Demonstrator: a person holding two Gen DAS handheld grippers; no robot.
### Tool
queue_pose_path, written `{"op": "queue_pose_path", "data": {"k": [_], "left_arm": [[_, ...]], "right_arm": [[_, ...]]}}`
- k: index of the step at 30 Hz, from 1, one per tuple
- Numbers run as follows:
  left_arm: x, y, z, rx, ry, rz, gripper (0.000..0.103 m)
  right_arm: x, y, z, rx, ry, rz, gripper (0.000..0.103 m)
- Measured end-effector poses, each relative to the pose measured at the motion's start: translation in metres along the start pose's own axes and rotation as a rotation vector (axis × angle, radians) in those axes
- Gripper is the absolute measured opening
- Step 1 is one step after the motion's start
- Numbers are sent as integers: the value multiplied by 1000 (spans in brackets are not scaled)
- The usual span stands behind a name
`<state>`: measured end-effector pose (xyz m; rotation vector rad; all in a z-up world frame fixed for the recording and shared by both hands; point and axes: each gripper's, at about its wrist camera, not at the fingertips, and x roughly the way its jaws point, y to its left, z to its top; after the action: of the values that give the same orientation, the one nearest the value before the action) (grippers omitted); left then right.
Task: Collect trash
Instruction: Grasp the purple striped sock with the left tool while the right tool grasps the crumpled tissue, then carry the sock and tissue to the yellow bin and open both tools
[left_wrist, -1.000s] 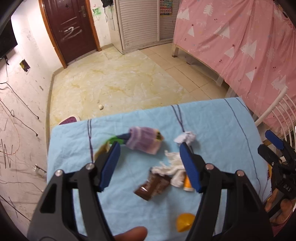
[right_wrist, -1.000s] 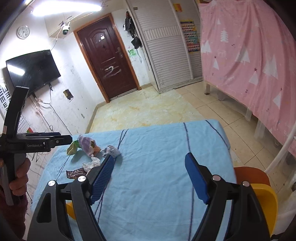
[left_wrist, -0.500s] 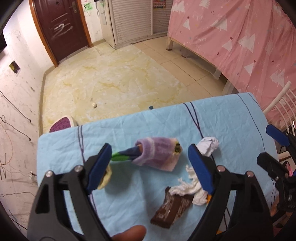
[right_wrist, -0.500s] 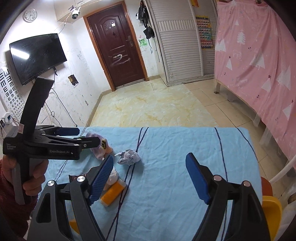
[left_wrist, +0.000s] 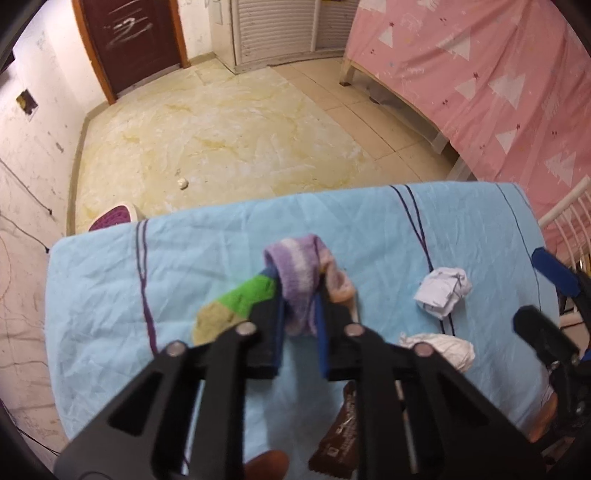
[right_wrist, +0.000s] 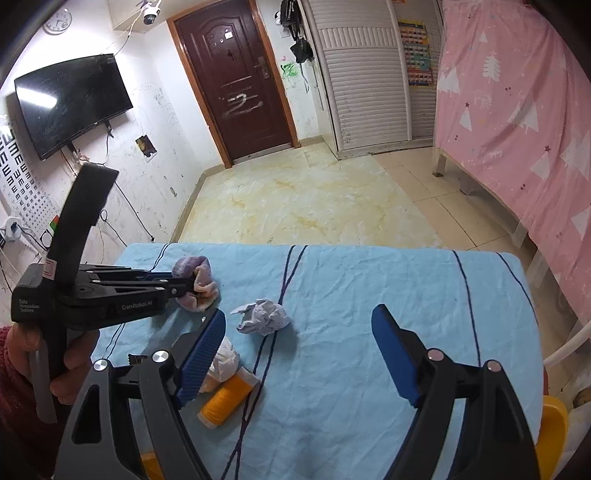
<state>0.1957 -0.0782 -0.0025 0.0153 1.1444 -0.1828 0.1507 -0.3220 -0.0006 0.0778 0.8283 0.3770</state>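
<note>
On the blue-clothed table (left_wrist: 369, 221) my left gripper (left_wrist: 299, 291) is shut on a purple striped sock (left_wrist: 299, 258), which bulges up between the pads. A green and yellow sock (left_wrist: 240, 302) lies under its left finger. In the right wrist view the same left gripper (right_wrist: 188, 286) pinches the sock (right_wrist: 192, 267). My right gripper (right_wrist: 299, 354) hangs open above the cloth with nothing between its fingers. Just ahead of its left finger lies a crumpled paper ball (right_wrist: 264, 315). A white tissue (right_wrist: 223, 360) and an orange bottle (right_wrist: 227, 397) lie beside that finger. A brown wrapper (left_wrist: 338, 443) lies under my left gripper.
A pink curtained bed (right_wrist: 517, 110) stands to the right of the table. A yellow chair (right_wrist: 552, 424) and a white railing (left_wrist: 569, 218) are at the table's right edge. On the floor beyond are a purple object (left_wrist: 114, 218) and a small paper ball (left_wrist: 182, 182).
My left gripper came down and shut on the purple sock. My right gripper moved left across the table, closer to the paper ball, and stayed open.
</note>
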Motion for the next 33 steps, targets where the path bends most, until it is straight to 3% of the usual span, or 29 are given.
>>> {"op": "queue_pose_path", "data": {"k": [8, 14, 15, 17, 21, 33], "left_arm": [[-31, 24, -7, -92, -73, -13, 10], [-53, 41, -15, -124, -113, -16, 10], [-55, 42, -16, -124, -120, -17, 10], [-58, 45, -19, -123, -129, -17, 10], [-58, 50, -22, -121, -136, -19, 10], [-69, 44, -32, -131, -154, 3, 10]], "right_arm": [[31, 21, 10, -37, 60, 20, 78], [57, 32, 11, -62, 111, -16, 78], [60, 32, 11, -60, 115, -19, 76], [66, 31, 9, -51, 127, -36, 53], [74, 36, 6, -73, 148, -57, 35], [51, 36, 0, -63, 77, -47, 33]]}}
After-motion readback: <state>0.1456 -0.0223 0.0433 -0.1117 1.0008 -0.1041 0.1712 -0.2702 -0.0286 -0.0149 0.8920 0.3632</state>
